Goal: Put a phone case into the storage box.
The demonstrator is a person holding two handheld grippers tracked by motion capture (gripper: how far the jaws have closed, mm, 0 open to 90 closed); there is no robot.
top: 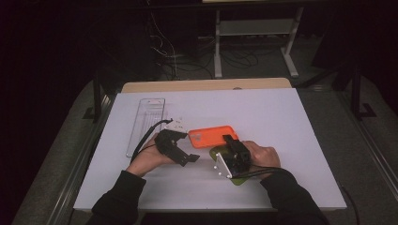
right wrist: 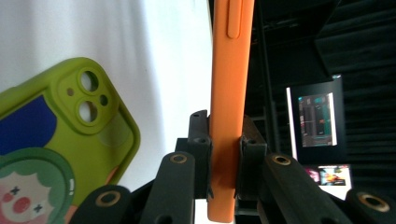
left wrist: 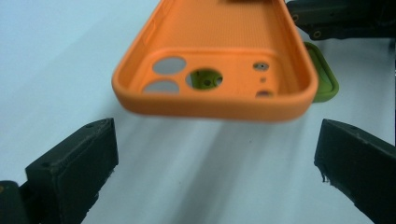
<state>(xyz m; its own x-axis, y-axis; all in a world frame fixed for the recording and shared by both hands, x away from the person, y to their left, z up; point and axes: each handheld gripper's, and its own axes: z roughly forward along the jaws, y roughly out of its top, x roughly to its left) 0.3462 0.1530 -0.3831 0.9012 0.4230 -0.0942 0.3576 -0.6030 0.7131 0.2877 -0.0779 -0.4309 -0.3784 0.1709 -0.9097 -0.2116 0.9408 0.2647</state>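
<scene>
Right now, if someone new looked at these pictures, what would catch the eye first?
The bright orange phone case stands out near the middle of the white table; the right gripper holds it edge-on between its fingers. The left gripper waits open just before the case's camera end, touching nothing. A lime-green phone case with a cartoon face lies under the right hand.
</scene>
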